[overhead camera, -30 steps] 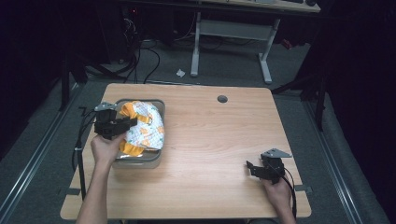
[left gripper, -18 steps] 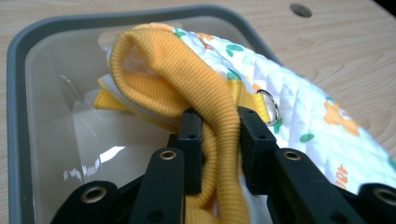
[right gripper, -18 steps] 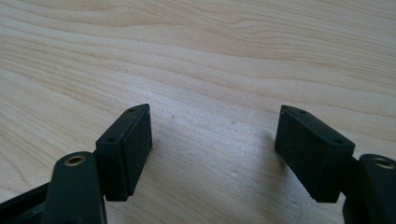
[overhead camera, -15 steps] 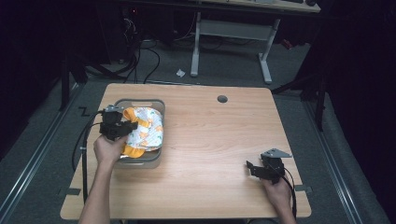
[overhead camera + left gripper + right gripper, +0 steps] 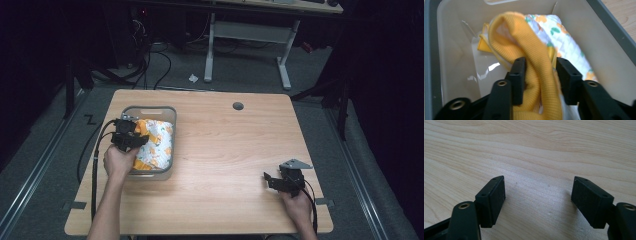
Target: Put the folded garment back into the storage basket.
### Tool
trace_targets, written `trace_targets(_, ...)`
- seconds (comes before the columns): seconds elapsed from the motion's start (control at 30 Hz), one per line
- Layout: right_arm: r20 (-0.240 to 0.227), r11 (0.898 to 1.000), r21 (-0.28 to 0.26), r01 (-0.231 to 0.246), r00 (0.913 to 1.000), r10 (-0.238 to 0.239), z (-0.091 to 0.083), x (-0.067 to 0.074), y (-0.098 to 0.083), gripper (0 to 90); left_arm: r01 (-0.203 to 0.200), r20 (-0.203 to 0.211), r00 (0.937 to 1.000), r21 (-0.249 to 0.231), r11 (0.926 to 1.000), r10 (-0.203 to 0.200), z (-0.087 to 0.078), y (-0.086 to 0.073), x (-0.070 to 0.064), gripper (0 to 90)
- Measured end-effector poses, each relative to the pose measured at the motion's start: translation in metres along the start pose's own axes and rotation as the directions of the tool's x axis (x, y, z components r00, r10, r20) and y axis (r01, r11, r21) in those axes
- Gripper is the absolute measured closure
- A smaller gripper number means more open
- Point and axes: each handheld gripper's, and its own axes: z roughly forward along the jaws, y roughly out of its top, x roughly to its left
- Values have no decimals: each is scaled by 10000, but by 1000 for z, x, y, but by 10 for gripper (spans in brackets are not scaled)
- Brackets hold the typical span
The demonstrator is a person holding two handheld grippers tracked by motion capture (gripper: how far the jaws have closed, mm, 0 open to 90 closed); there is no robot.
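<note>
High view: the left gripper (image 5: 131,137) hangs over the near left part of a grey bin (image 5: 170,116) that stands on the left side of the counter (image 5: 240,150); a cloth (image 5: 156,142) (orange with a white flowered part) lies bundled inside the bin; the right gripper (image 5: 272,181) rests low over the counter's near right corner, well apart from the bin, with bare wood around it. Left gripper view: the jaws have just been opening, and a fold of the orange ribbed cloth (image 5: 534,62) runs up between them; the left pad seems to touch the fold, but there is a slight gap at the right pad, so the grip looks loosened and not pinching; the flowered part (image 5: 564,42) lies beyond, against the bin's right wall (image 5: 604,37); the bin's glossy floor shows bare at the left. Right gripper view: the right gripper (image 5: 537,195) has its jaws spread wide, nothing between them, only the wood grain of the counter (image 5: 536,150) below.
</note>
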Motion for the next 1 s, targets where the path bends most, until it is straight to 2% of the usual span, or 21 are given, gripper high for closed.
trace_targets(0.17, 2, 10000, -3, 12, 10000, -11, 0, 0, 0, 277, 101, -136, 9999, -240, 9997, -104, -2, -1, -2, 444)
trace_targets(0.23, 0, 10000, 1, 2, 10000, -2, 0, 0, 0, 277, 117, -208, 9997, -280, 9995, -123, -3, -1, -4, 416)
trace_targets(0.33, 3, 10000, -4, 11, 10000, -11, 0, 0, 0, 277, 346, -234, 9991, -399, 9986, -355, -8, -1, -6, 359)
trace_targets(0.47, 1, 10000, -4, 13, 10000, -13, 0, 0, 0, 277, 314, -67, 9995, -818, 9962, -321, -16, -1, -10, 351)
trace_targets(0.57, 2, 10000, -4, 12, 10000, -12, 0, 0, 0, 277, 119, -115, 9998, -958, 9953, -131, -22, 0, -15, 339)
trace_targets(0.63, 1, 10000, -2, 4, 10000, -4, 0, 0, 0, 277, 125, 15, 9999, -1021, 9947, -124, -26, -1, -18, 334)
trace_targets(0.8, 2, 10000, -3, 8, 10000, -8, 0, 0, 0, 277, -251, 241, 9993, -1351, 9905, 286, -38, -5, -33, 333)
trace_targets(1.0, 3, 10000, -4, 5, 10000, -5, 0, 0, 0, 277, -256, 606, 9975, -1661, 9858, 361, -46, -5, -42, 332)
